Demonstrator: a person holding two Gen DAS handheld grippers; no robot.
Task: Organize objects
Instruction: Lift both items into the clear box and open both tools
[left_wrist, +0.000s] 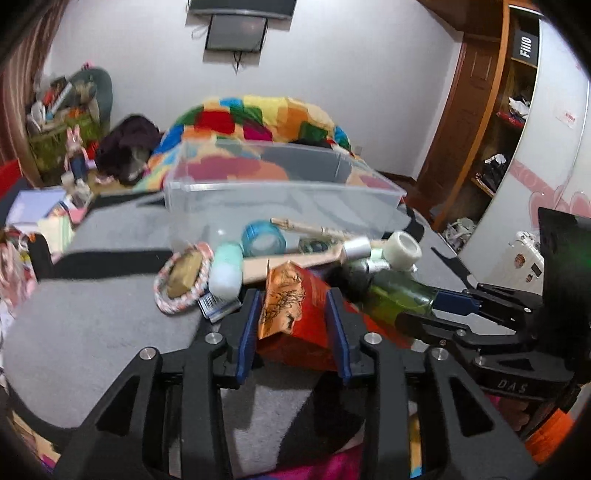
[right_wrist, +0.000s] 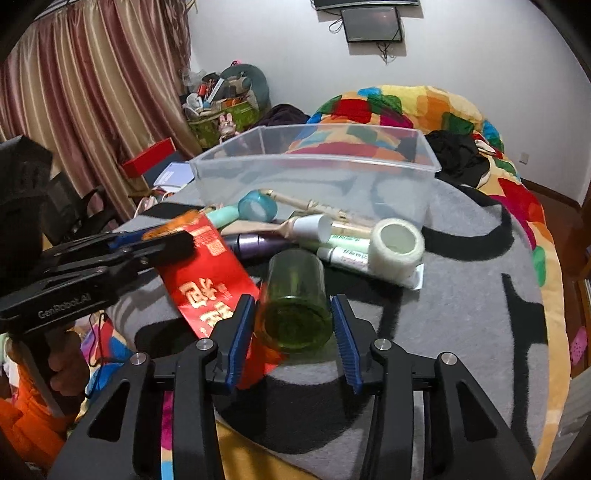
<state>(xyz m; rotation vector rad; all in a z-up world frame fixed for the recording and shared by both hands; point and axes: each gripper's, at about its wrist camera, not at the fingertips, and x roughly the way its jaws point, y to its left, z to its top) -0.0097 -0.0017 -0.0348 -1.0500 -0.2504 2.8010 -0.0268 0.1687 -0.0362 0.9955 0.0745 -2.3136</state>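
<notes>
My left gripper (left_wrist: 293, 295) is shut on a red and gold paper envelope (left_wrist: 295, 317), held above the grey blanket; it also shows in the right wrist view (right_wrist: 210, 273). My right gripper (right_wrist: 293, 302) is shut on a green translucent bottle (right_wrist: 295, 306), seen lying between its blue pads (right_wrist: 341, 332); the bottle also shows in the left wrist view (left_wrist: 399, 295). A clear plastic bin (right_wrist: 314, 173) stands behind a pile: clear tape roll (right_wrist: 397, 247), blue tape roll (right_wrist: 258, 206), tubes (right_wrist: 347, 258), a wooden recorder (right_wrist: 325, 210).
A pink-white rope ring (left_wrist: 181, 277) with a brown block lies left of the pile. A grey blanket (right_wrist: 461, 295) covers the bed, with a colourful quilt (right_wrist: 388, 107) behind. Books and clutter sit at the left; a wardrobe (left_wrist: 498, 110) stands right.
</notes>
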